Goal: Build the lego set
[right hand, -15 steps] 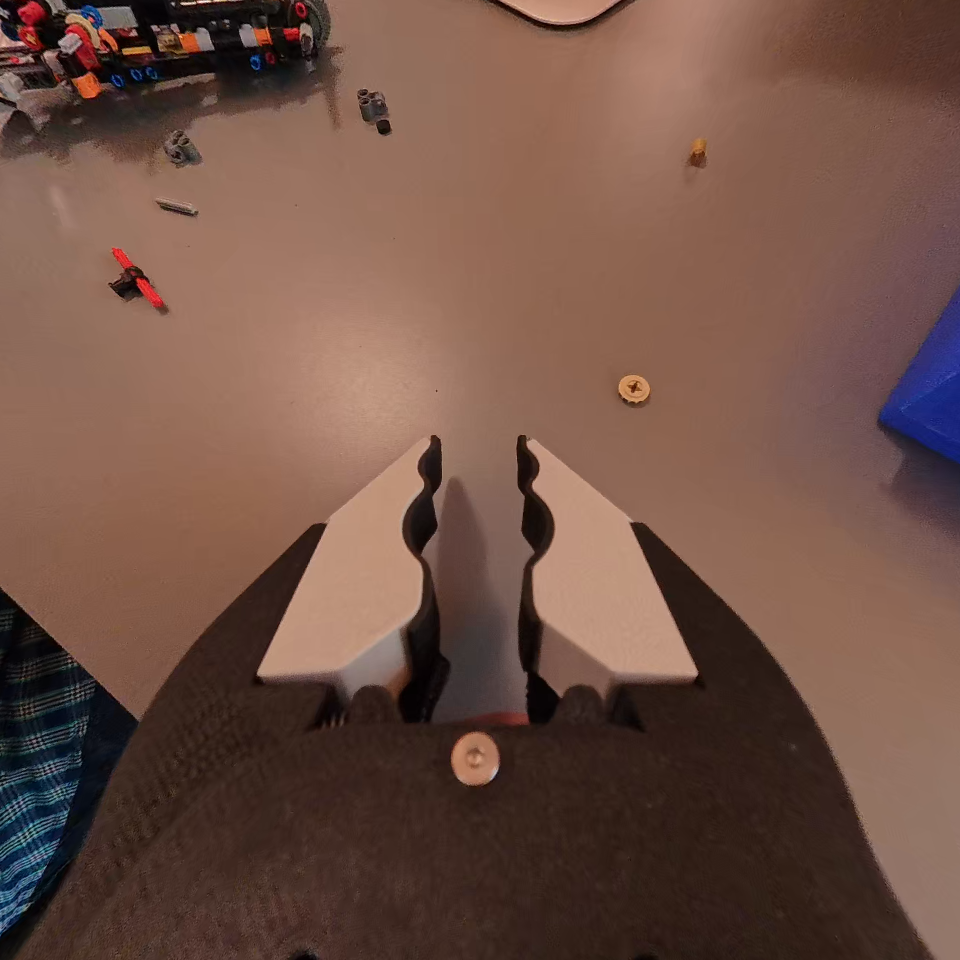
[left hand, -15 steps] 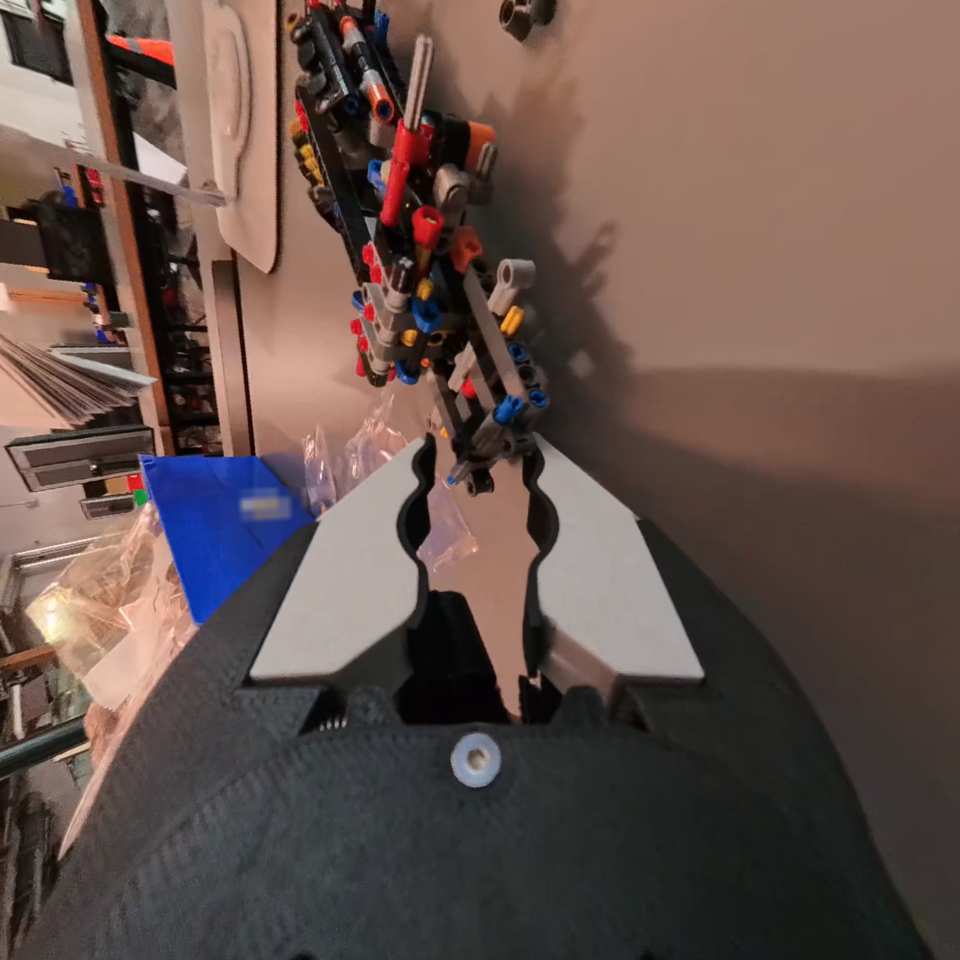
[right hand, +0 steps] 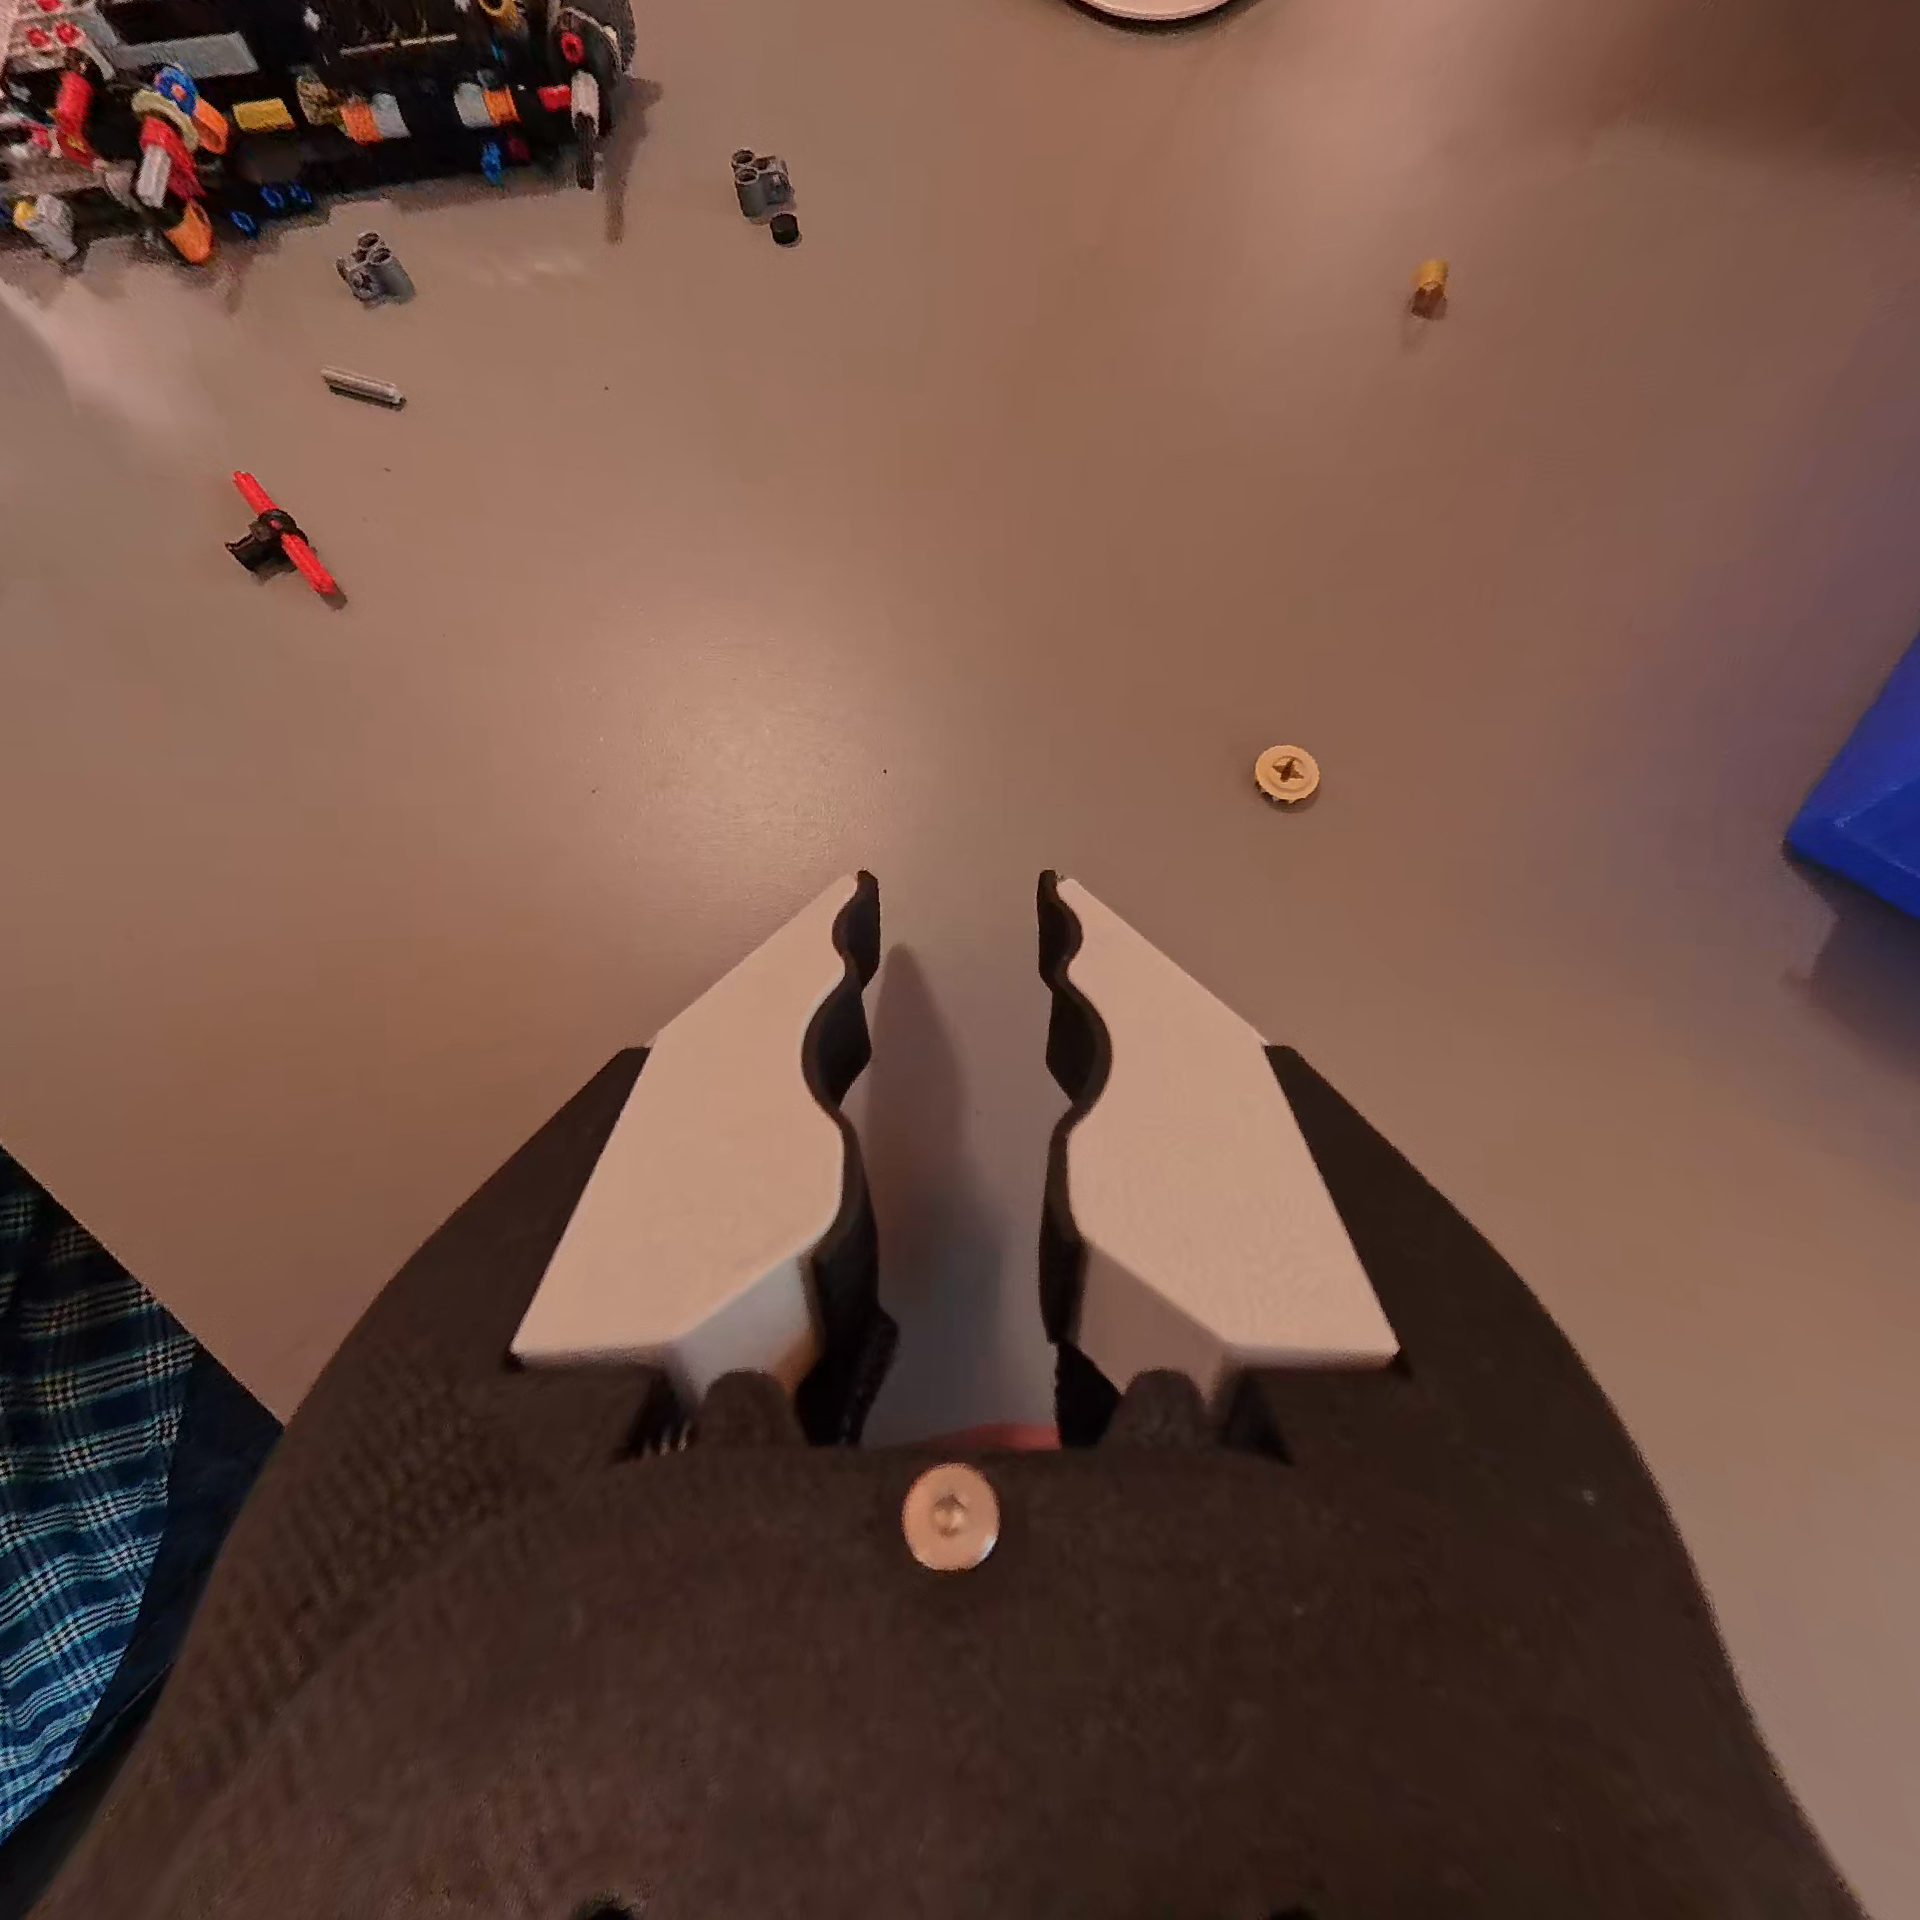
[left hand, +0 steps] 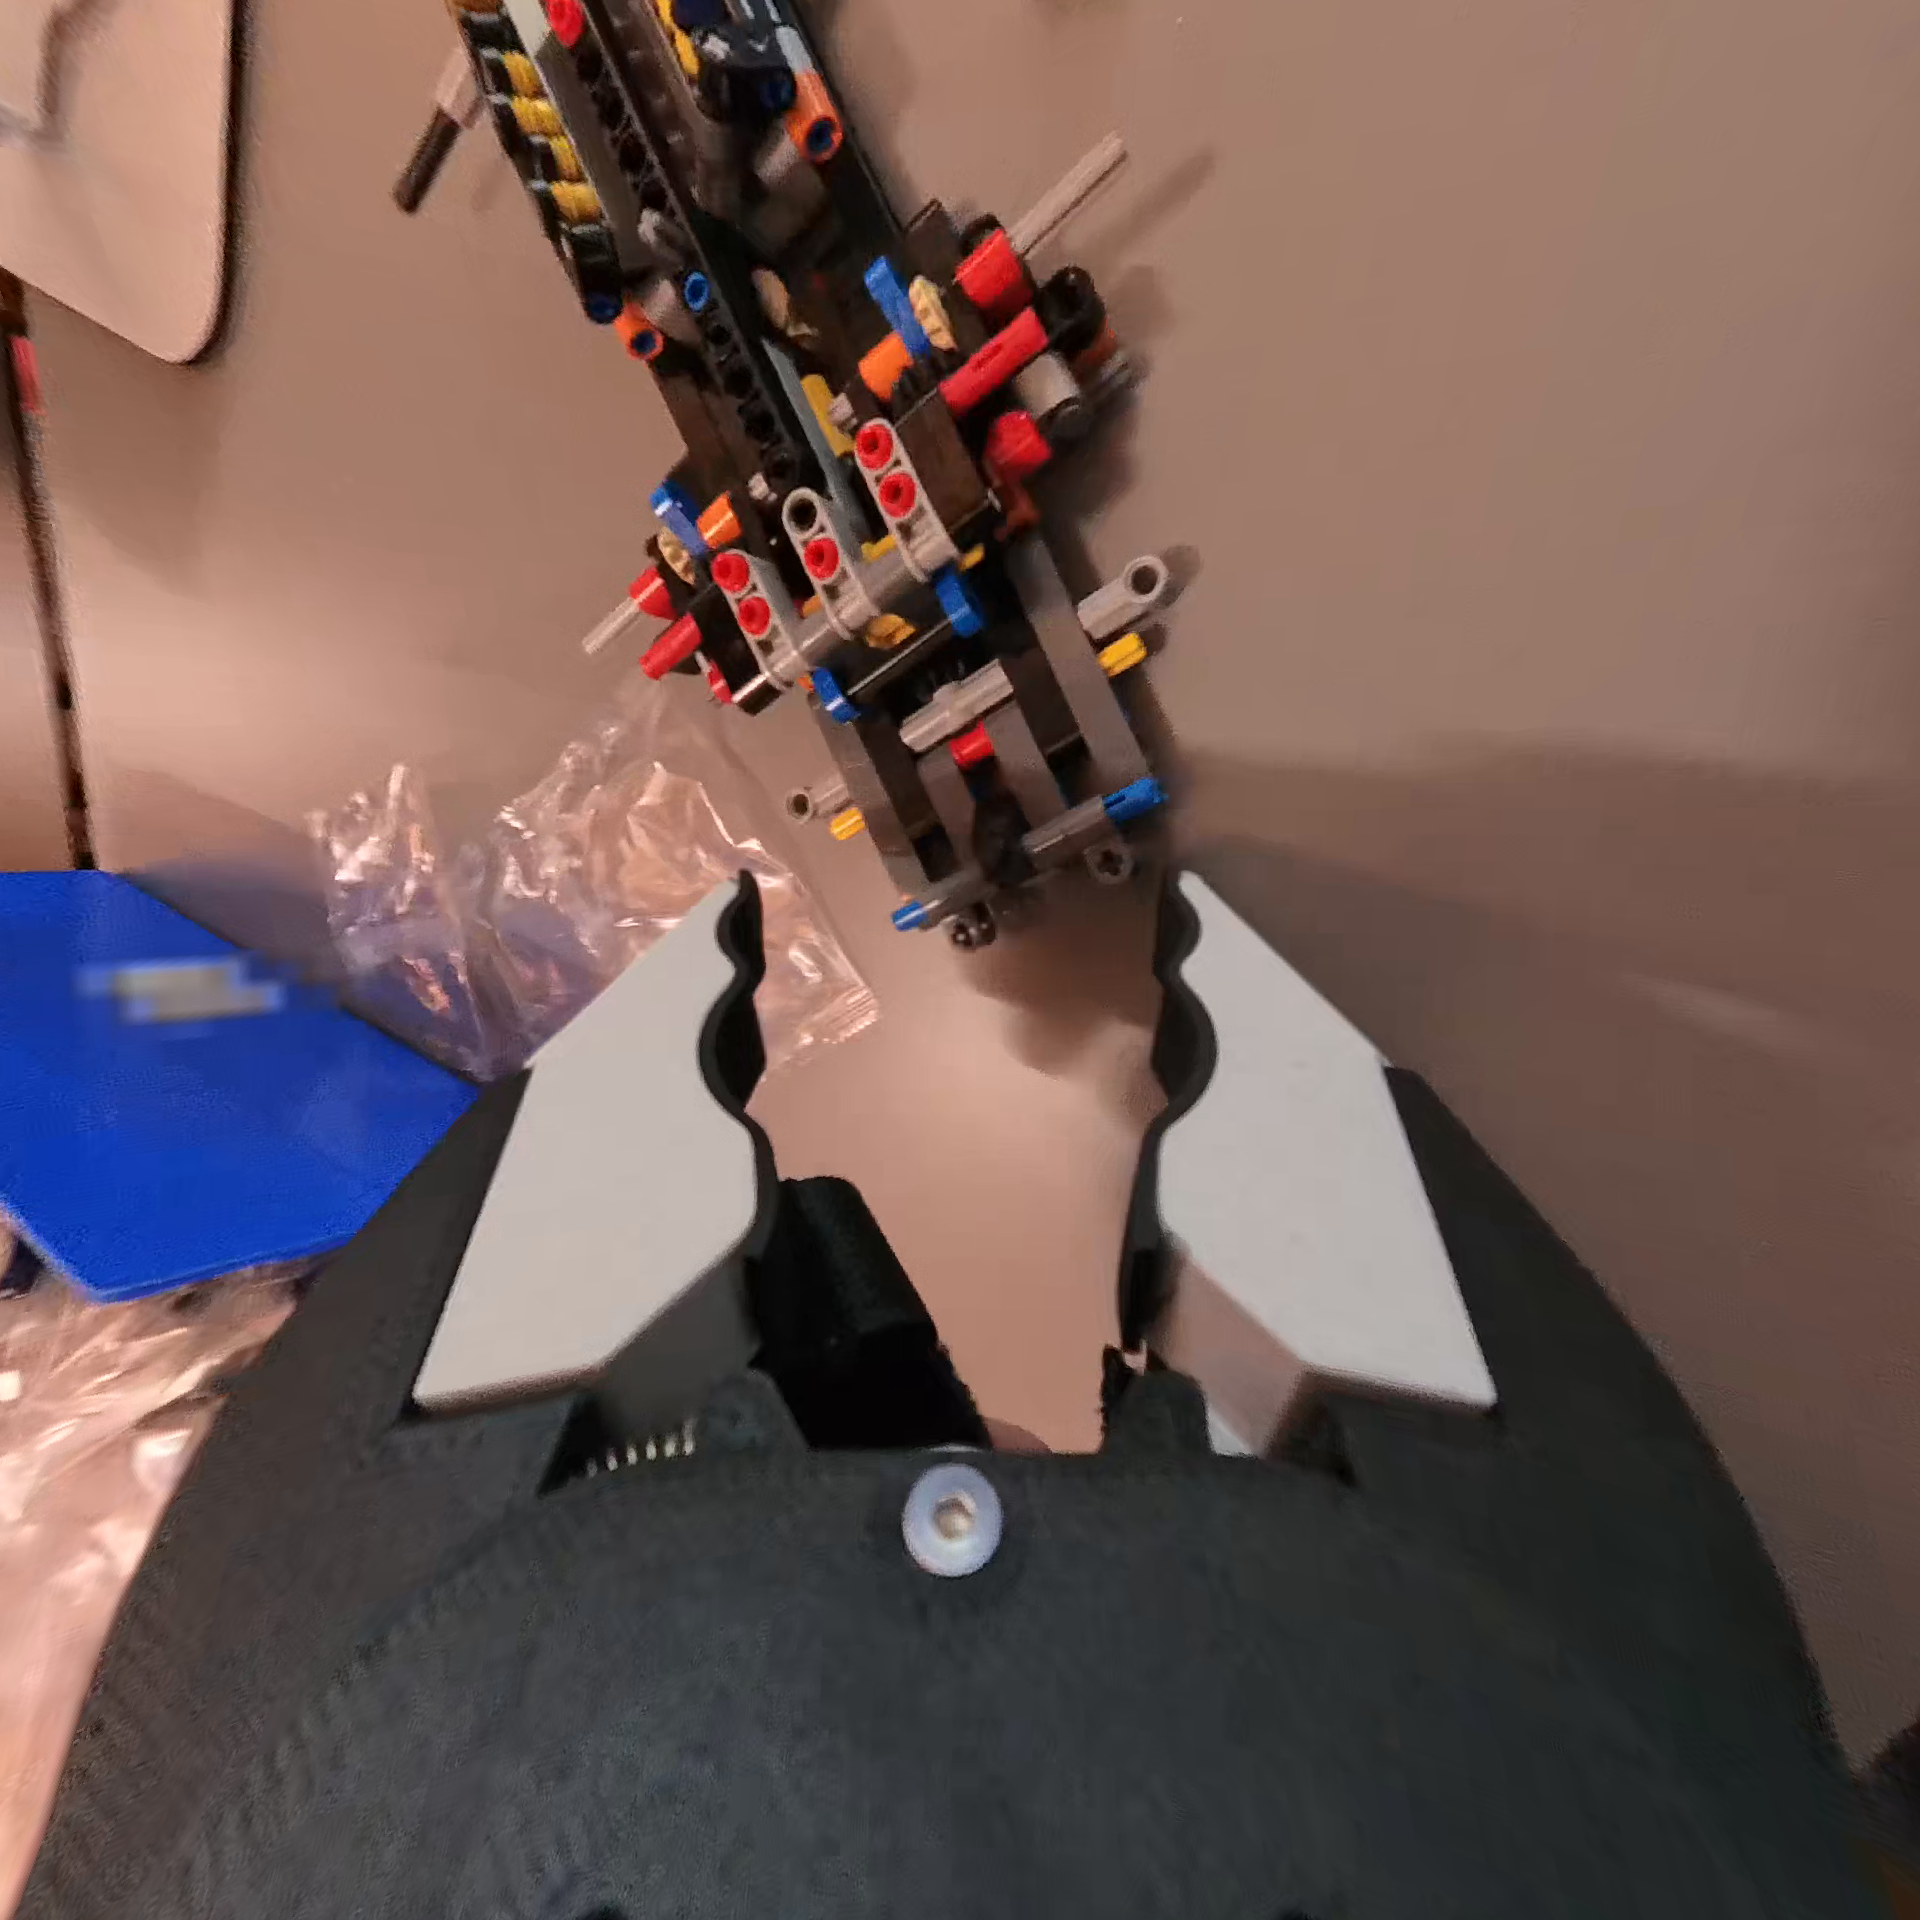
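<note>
Lego model just ahead of left gripper, both jaws parted, empty

Bare table ahead, loose pieces left, gear right

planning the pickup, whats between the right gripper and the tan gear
Nothing: in the right wrist view only bare table separates the right gripper from the tan gear.

L gripper jaws wide apart, just short of lego assy
</note>
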`<move>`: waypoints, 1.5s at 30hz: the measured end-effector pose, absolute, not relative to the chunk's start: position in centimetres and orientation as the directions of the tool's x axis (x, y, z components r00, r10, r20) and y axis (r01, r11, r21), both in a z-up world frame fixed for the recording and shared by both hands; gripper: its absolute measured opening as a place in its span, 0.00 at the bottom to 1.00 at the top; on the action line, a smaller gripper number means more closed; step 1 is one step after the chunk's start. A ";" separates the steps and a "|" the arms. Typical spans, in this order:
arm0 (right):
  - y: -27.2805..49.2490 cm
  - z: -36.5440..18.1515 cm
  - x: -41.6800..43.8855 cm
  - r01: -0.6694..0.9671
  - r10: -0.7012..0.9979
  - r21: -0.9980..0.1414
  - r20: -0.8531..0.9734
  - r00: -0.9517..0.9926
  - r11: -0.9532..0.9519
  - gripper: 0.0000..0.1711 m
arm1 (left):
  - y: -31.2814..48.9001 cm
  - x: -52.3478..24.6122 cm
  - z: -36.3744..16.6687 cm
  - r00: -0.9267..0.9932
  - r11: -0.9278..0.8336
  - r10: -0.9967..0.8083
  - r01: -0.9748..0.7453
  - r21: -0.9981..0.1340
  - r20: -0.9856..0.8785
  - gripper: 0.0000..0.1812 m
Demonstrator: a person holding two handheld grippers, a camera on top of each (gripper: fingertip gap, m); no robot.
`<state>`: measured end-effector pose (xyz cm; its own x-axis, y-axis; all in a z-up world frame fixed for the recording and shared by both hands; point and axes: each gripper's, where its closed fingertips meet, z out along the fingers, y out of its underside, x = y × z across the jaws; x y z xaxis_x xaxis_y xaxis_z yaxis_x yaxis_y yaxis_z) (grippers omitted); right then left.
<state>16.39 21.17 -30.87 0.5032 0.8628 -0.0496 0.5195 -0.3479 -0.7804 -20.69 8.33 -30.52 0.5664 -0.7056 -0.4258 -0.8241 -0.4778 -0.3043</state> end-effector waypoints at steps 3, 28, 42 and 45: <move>21.1 -30.9 16.4 0.521 0.865 -0.779 -0.052 0.499 -0.348 0.16 | 8.2 -20.8 -30.5 0.600 -0.497 -0.699 -0.799 -0.338 -0.389 0.43; 20.8 -31.5 15.9 0.573 0.885 -0.755 -0.020 0.466 -0.319 0.18 | 6.6 -21.4 -32.0 0.888 -0.608 -0.456 -0.355 -0.711 -0.053 0.47; 20.9 -31.9 16.0 0.584 0.883 -0.741 -0.026 0.469 -0.332 0.18 | 6.9 -21.7 -32.2 0.891 -0.627 -0.455 -0.329 -0.706 -0.011 0.50; 20.9 -31.9 16.0 0.583 0.883 -0.741 -0.027 0.468 -0.332 0.18 | 6.9 -21.8 -32.2 0.892 -0.627 -0.451 -0.327 -0.707 -0.013 0.50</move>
